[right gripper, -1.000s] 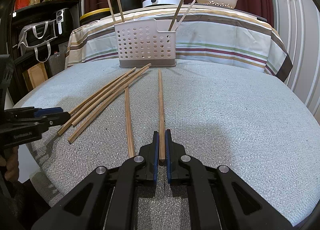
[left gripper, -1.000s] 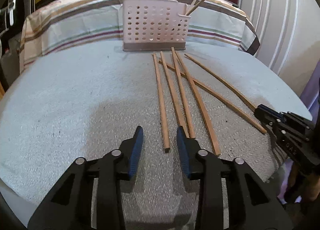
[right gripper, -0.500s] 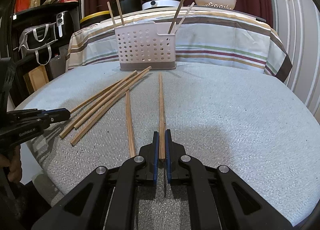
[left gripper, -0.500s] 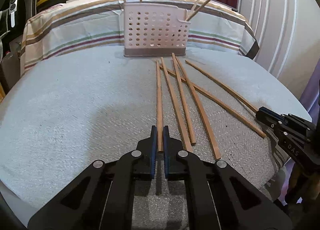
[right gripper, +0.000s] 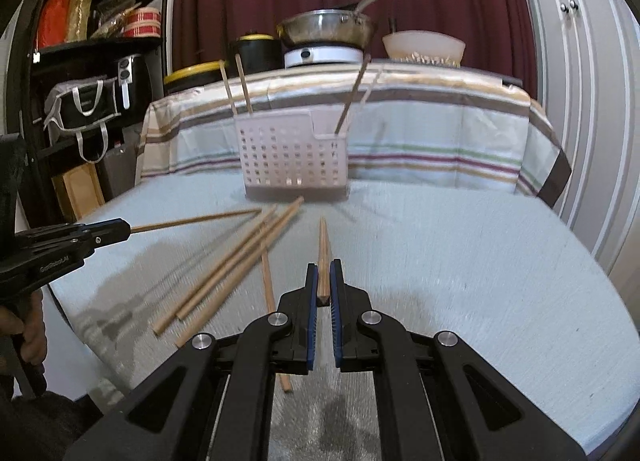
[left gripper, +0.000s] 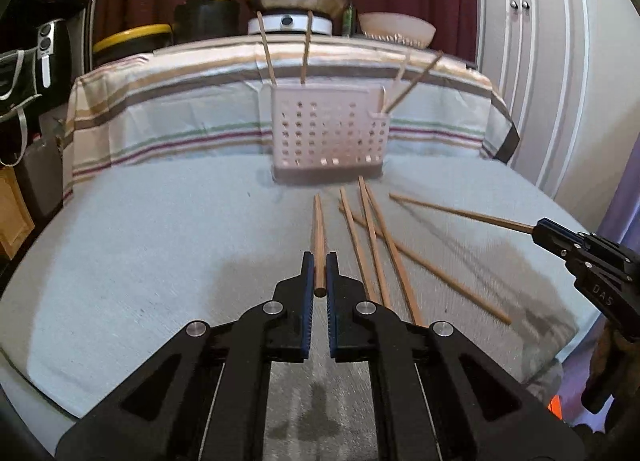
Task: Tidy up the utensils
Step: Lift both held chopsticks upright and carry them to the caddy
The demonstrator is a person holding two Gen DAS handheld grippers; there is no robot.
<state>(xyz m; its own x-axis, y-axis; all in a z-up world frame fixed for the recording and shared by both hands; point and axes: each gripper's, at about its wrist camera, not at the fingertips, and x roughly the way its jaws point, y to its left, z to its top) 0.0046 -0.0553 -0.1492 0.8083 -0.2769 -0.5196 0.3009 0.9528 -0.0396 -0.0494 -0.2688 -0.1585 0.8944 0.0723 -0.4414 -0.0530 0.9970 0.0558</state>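
Lifted chopstick [left gripper: 319,245]: slim, pale, wooden

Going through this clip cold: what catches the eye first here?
Each gripper is shut on one wooden chopstick: the left gripper and the right gripper both aim theirs at the perforated white caddy at the table's far edge. Four loose chopsticks lie fanned on the grey tabletop between them.

A steel pan [right gripper: 326,31] sits on a burner beside a cream bowl [right gripper: 424,47], behind a striped cloth [right gripper: 420,133].
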